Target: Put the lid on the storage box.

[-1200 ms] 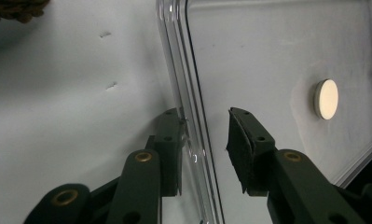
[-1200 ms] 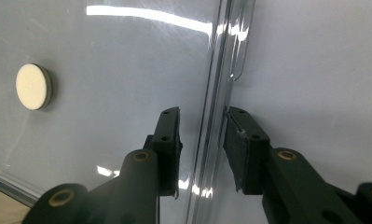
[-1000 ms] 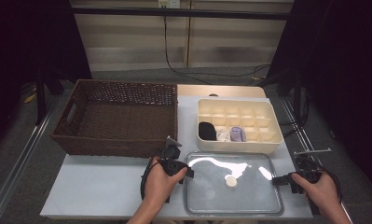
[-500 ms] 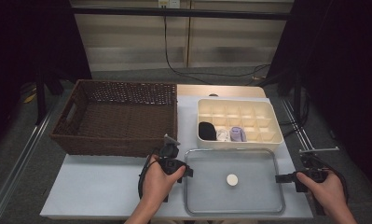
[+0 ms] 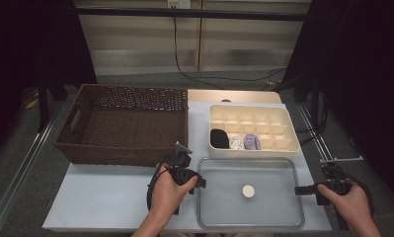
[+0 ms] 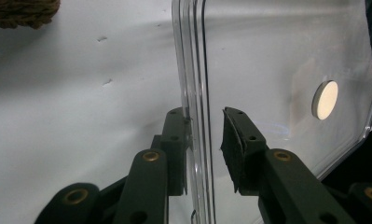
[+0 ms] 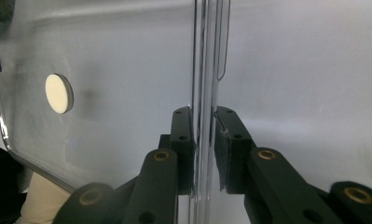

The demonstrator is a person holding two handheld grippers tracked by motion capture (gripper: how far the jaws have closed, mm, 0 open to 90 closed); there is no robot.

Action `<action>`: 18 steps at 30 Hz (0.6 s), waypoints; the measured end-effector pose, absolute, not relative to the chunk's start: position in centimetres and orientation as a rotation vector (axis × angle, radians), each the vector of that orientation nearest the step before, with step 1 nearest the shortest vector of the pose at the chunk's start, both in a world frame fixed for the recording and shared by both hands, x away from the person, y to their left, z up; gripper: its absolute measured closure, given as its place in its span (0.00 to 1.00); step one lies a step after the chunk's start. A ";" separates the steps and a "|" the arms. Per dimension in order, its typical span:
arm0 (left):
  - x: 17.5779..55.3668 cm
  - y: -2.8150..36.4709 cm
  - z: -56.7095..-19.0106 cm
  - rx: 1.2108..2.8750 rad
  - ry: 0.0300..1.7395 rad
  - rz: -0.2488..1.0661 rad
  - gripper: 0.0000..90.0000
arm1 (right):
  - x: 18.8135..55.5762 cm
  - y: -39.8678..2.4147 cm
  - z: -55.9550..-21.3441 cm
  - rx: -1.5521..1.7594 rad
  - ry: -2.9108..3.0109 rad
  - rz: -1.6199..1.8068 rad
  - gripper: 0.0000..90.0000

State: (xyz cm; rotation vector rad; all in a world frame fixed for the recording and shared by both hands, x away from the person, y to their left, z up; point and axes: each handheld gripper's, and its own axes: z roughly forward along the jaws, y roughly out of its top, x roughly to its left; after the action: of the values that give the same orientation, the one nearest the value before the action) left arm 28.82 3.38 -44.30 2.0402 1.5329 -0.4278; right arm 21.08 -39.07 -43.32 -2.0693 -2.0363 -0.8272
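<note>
With both hand-held grippers straddling the lid's [image 5: 263,207] side rims on the table [image 5: 105,197], right [image 5: 301,189] looks clamped, left [image 5: 200,181] closing with a gap, so next: finish left grip, lift level onto the organizer [image 5: 254,129].

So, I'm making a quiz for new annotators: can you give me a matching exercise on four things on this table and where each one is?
Things:
1. clear lid
2. wicker basket
3. black item
4. round white disc

Places:
A. far left of the table
B. in a front-row compartment of the cream tray
C. at the lid's middle
D. flat at the table's near edge, between the left gripper and the right gripper

Pairs: 1-D, 2-A, 3-B, 4-C
</note>
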 end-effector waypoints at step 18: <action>29.0 2.2 -41.9 2.027 1.461 -0.373 0.80 | 20.3 -40.3 -41.4 -2.098 -2.030 -0.885 0.88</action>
State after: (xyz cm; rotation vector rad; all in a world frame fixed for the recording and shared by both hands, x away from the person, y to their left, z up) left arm 29.02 2.25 -41.90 2.0270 1.4607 -0.3731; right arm 20.34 -40.27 -41.38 -2.0981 -2.0302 -0.8850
